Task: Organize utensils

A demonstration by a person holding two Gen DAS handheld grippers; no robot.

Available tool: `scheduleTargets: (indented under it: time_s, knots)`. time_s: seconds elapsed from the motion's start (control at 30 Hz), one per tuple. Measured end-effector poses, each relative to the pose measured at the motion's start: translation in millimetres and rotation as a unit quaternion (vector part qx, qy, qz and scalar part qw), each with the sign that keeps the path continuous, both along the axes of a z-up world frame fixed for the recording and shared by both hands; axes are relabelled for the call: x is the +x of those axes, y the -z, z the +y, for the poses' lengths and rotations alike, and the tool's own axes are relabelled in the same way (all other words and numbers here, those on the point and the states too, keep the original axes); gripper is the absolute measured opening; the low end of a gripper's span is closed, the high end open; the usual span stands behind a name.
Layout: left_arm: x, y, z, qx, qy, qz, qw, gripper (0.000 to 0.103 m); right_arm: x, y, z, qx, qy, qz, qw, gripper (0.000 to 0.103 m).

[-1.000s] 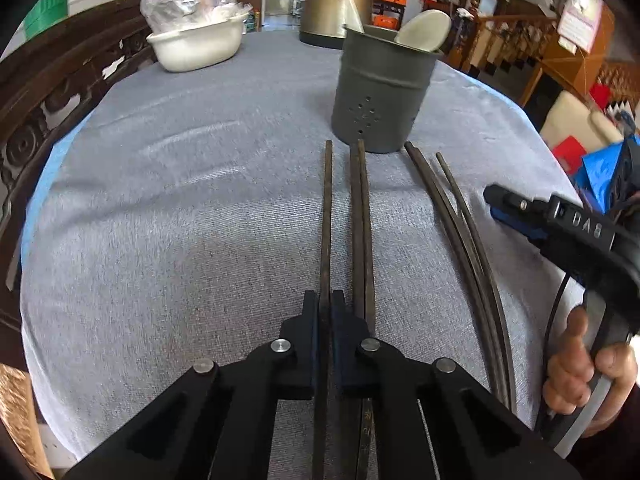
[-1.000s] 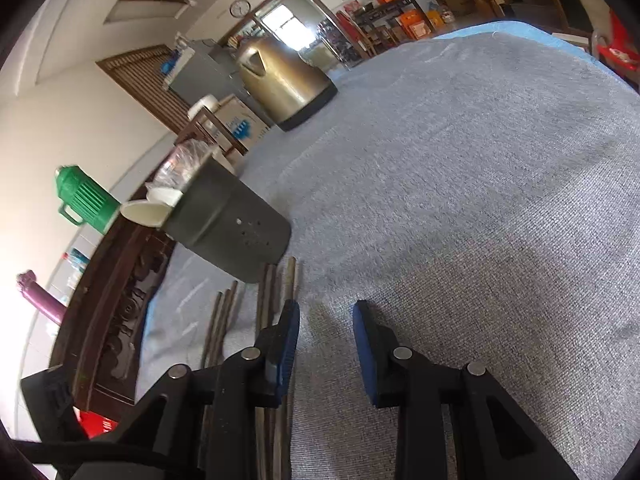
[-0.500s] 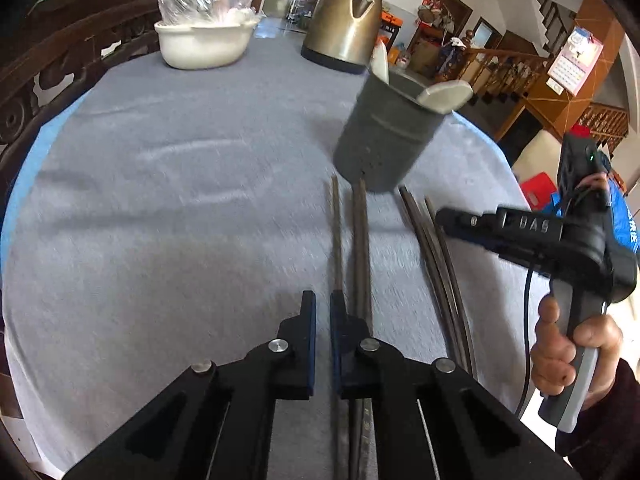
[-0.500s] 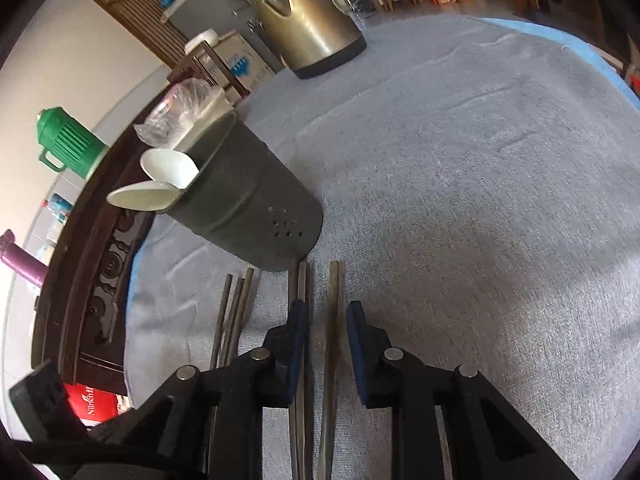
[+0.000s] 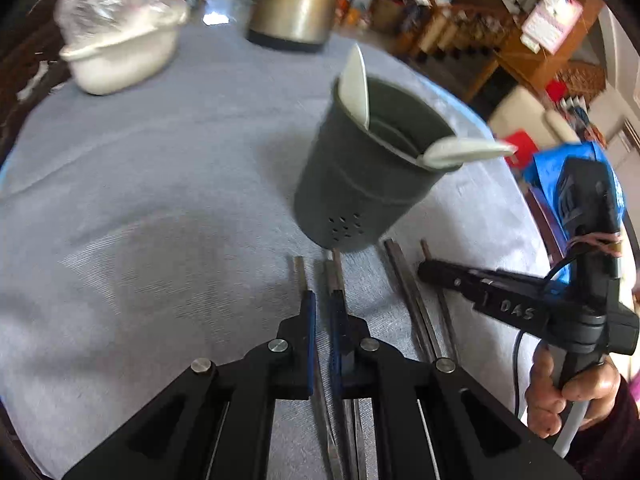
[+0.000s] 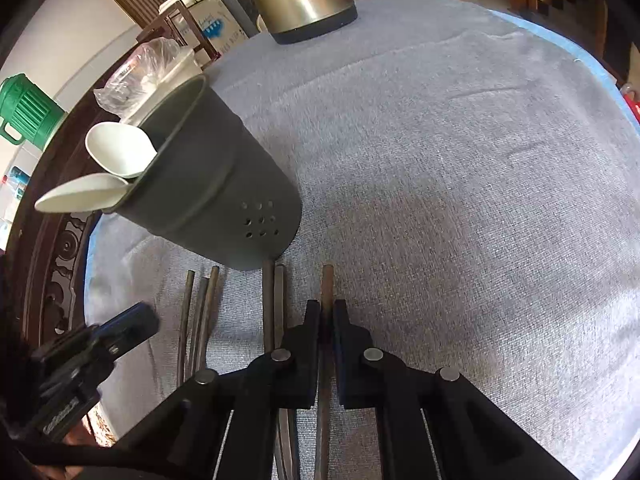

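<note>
Six dark chopsticks lie on the grey tablecloth (image 6: 460, 160) just in front of the grey holder (image 5: 360, 184), their far tips near its base. There is a loose three (image 6: 202, 312) toward its left, a pair (image 6: 274, 300) straight before it, and a single chopstick (image 6: 327, 284) to its right.

The left gripper (image 5: 322, 312) hovers over the three with its fingers clenched together. Whether a stick is pinched there cannot be told from the blurred view. If it sinks as it is, it would likely roll those sticks apart rather than pick one up.

The right gripper (image 6: 327, 312) is clamped on the single chopstick, close to the end that points at the holder. Most of the chopstick's length trails back under the gripper, so it may swing or slip in the pads once raised. The gripper's left finger sits right beside the pair and could drag them along. The chopstick's tip is so near the holder's wall that a forward push could shove the holder or tip it.

Two white spoons (image 5: 356, 80) already lean out over the holder's rim and crowd the opening, one at its left edge and one at its right.

Behind the holder to the left sits a white bowl (image 5: 120, 52) under plastic wrap. A brass-coloured kettle (image 5: 296, 0) stands behind the holder. Both are well apart from it and out of the way.
</note>
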State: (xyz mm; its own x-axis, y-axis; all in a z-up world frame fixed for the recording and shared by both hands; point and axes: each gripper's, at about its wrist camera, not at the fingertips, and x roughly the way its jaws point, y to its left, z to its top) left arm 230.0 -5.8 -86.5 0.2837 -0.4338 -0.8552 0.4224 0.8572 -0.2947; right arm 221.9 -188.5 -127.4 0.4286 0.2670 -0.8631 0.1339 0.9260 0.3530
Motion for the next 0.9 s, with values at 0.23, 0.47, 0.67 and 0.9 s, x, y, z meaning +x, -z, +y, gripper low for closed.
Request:
scheduleTargets:
  time_s: [0.23, 0.47, 0.67, 0.9]
  knots:
    - [18.2, 19.6, -2.6, 0.008, 0.002, 0.032, 0.9994, 0.006, -11.3, -7.9, -18.0, 0.031, 0.020, -0.025, 0.999, 0.006]
    - [25.7, 21.7, -22.5, 0.029, -0.006, 0.018, 0.9994, 0.006, -28.7, -30.5, -26.9, 0.053, 0.028, -0.063, 0.996, 0.006]
    - [24.4, 11.6, -9.8, 0.023, -0.029, 0.006, 0.9993, 0.006, -48.4, -59.5, -41.9, 0.077, 0.039, -0.109, 0.990, 0.006]
    - [13.4, -8.2, 8.4, 0.017, -0.042, -0.011, 0.9989, 0.006, -63.9, -81.5, -44.6, 0.077, 0.050, -0.144, 0.985, 0.006]
